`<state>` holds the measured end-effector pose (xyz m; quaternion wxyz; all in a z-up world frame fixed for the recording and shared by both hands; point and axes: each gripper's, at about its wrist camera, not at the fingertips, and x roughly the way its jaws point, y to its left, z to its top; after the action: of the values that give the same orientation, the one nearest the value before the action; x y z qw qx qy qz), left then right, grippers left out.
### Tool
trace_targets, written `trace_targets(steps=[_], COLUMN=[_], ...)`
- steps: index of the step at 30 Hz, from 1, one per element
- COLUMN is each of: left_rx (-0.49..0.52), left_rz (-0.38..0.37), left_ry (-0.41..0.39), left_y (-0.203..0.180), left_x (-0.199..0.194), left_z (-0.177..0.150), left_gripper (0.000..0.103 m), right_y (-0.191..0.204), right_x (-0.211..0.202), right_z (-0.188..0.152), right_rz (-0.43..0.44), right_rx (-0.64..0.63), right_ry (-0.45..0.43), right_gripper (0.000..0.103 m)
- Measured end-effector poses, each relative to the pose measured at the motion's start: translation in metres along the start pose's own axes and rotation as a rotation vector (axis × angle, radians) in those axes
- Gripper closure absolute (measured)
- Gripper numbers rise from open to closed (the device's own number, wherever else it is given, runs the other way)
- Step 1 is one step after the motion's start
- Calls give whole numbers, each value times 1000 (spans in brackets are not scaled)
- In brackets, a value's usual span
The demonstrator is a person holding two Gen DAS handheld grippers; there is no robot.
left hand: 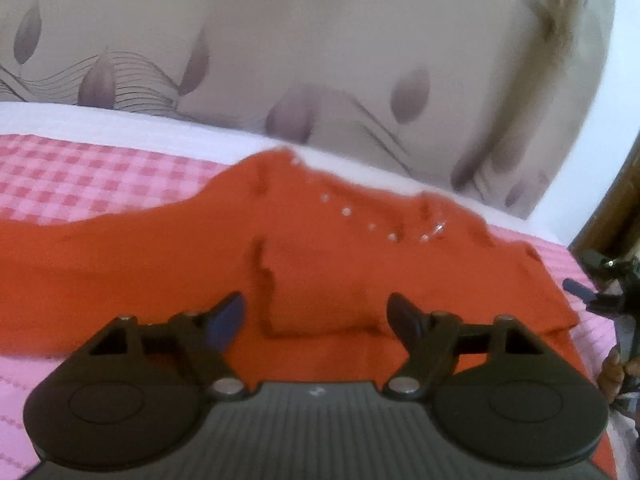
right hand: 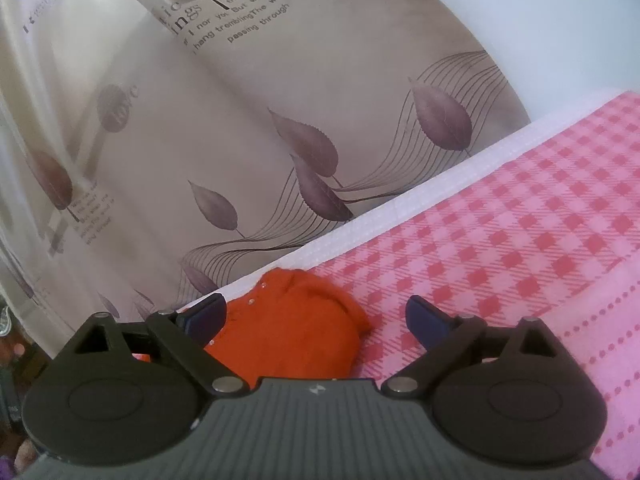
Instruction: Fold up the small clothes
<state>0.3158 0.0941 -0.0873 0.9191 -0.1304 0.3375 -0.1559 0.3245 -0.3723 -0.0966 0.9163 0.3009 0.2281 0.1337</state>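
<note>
A small orange-red garment (left hand: 248,256) with a row of white buttons lies spread on a pink checked cloth (left hand: 80,176). My left gripper (left hand: 316,312) is open just above its near part, with a raised fold between the fingers. In the right wrist view the garment (right hand: 296,332) shows as a rumpled edge at the cloth's (right hand: 500,240) left side. My right gripper (right hand: 316,320) is open over it and holds nothing. The right gripper also shows at the far right of the left wrist view (left hand: 600,292).
A beige curtain with purple leaves (right hand: 240,140) hangs right behind the surface. A white strip (right hand: 400,208) runs along the cloth's far edge. Dark clutter (left hand: 624,364) sits at the right, beyond the surface.
</note>
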Motion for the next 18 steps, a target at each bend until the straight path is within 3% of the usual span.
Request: trace_targets(steps=[1, 2, 6, 9, 13, 18], left_rx=[-1, 6, 20, -24, -47, -32], left_rz=[-19, -5, 65, 123, 169, 153], left_ry=[-2, 13, -95, -192, -180, -144], left_y=[-1, -3, -5, 2, 9, 8], left_x=[3, 8, -1, -17, -18, -13], left_z=[0, -1, -3, -4, -9, -9], left_gripper=[79, 99, 100, 100, 100, 99], right_y=[0, 0, 0, -1, -1, 0], right_x=[-1, -1, -2, -3, -4, -2], right_z=[0, 0, -1, -1, -2, -2], right_rz=[-1, -2, -6, -3, 5, 12], right_rx=[0, 0, 12, 21, 20, 17], right_ry=[-2, -5, -17, -25, -26, 3], right_gripper=[7, 6, 4, 3, 3, 3])
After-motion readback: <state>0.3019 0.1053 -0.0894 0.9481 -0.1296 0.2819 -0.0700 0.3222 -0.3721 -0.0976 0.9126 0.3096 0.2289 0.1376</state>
